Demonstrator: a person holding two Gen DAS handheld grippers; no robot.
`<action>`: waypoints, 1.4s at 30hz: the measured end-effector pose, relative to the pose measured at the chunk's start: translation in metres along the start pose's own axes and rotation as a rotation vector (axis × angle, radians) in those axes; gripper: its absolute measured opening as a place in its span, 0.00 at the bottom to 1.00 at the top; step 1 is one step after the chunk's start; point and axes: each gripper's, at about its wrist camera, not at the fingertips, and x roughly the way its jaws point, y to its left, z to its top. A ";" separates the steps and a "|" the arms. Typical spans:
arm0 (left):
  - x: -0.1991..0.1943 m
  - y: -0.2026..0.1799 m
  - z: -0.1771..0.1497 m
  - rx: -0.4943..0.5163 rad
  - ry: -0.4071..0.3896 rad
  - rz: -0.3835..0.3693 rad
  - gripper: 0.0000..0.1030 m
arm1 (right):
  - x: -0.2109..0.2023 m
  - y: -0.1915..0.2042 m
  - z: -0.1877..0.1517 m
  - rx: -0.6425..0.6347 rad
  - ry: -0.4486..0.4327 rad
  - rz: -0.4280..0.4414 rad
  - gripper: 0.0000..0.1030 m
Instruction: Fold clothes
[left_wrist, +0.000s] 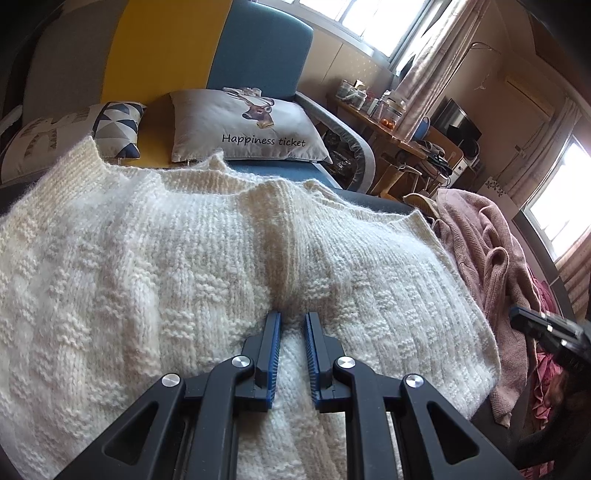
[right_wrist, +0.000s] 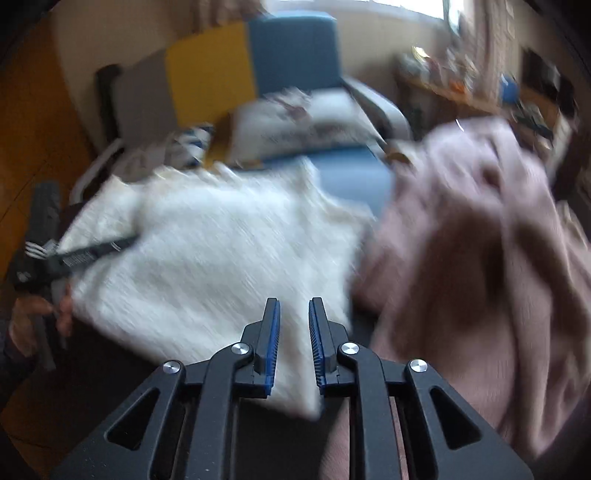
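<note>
- I'm looking into a sunlit room with a sofa (left_wrist: 258, 51) upholstered in grey, yellow and blue panels, a cluttered wooden desk (left_wrist: 402, 136) beside a curtained window, and cushions along the sofa back.
- One grey cushion with a deer print and the words "Happiness ticket" (left_wrist: 255, 125) leans on the blue panel; a cushion with blue and white triangles (left_wrist: 118, 123) sits to its left.
- The cream chunky-knit sweater (left_wrist: 166, 258) lies spread over the surface in front of the sofa, filling most of my left view.
- My left gripper (left_wrist: 291, 321) points down at the sweater, its blue-padded fingers (left_wrist: 272, 347) drawn close together and pinching a raised ridge of the cream knit between them.
- A crumpled pink knitted garment (left_wrist: 480, 251) lies heaped just beside the sweater's right edge.
- My right view is heavily blurred. The right gripper (right_wrist: 294, 310) hangs above the near corner of the sweater (right_wrist: 207, 258), its fingers narrowly apart; I see no cloth pressed by the pads.
- In that view a hand (right_wrist: 33, 317) holds the left gripper's handle at the sweater's left edge.
</note>
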 end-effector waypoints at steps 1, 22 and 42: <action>-0.001 0.000 0.000 -0.002 0.000 -0.003 0.14 | 0.009 0.012 0.012 -0.024 0.009 0.028 0.17; -0.026 0.066 0.053 -0.004 0.031 -0.011 0.22 | 0.135 0.107 0.100 -0.257 0.215 0.219 0.51; -0.044 0.037 0.068 0.129 -0.137 0.121 0.01 | 0.115 0.109 0.088 -0.309 0.064 0.173 0.06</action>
